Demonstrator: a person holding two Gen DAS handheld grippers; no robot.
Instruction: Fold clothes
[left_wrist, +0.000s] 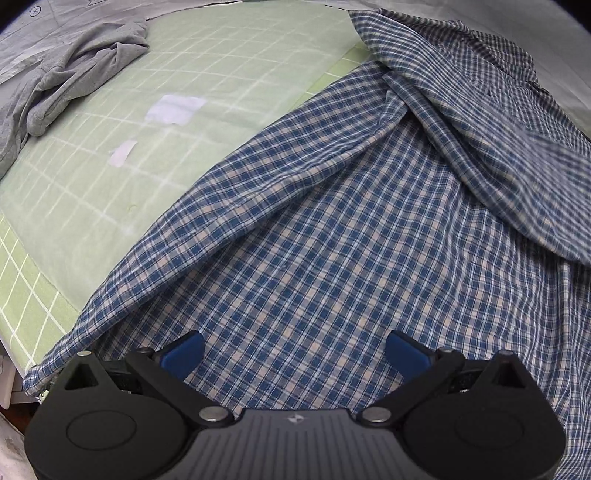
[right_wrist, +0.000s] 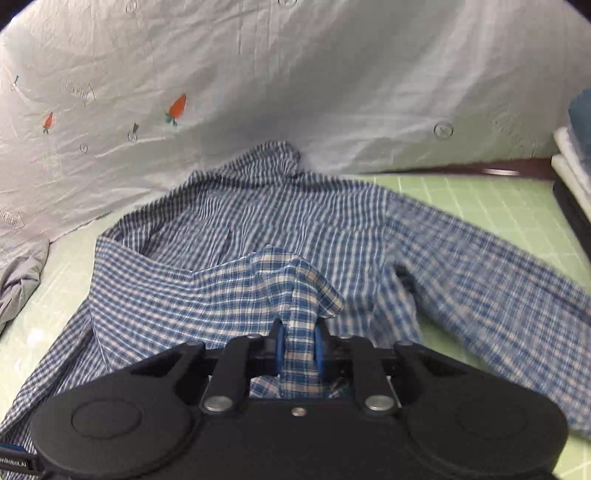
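Observation:
A blue plaid shirt (left_wrist: 332, 240) lies spread on a green grid mat (left_wrist: 207, 74). My left gripper (left_wrist: 294, 353) is open and empty, its blue pads wide apart just above the shirt's lower body. In the right wrist view the same shirt (right_wrist: 258, 229) lies with its collar toward the far side and one sleeve (right_wrist: 498, 273) stretched to the right. My right gripper (right_wrist: 298, 349) is shut on a bunched fold of the plaid fabric and holds it lifted above the shirt's body.
A crumpled grey garment (left_wrist: 62, 81) lies at the mat's far left and also shows in the right wrist view (right_wrist: 18, 284). A pale blue sheet with carrot prints (right_wrist: 295, 85) lies behind. Stacked items (right_wrist: 576, 147) stand at the right edge.

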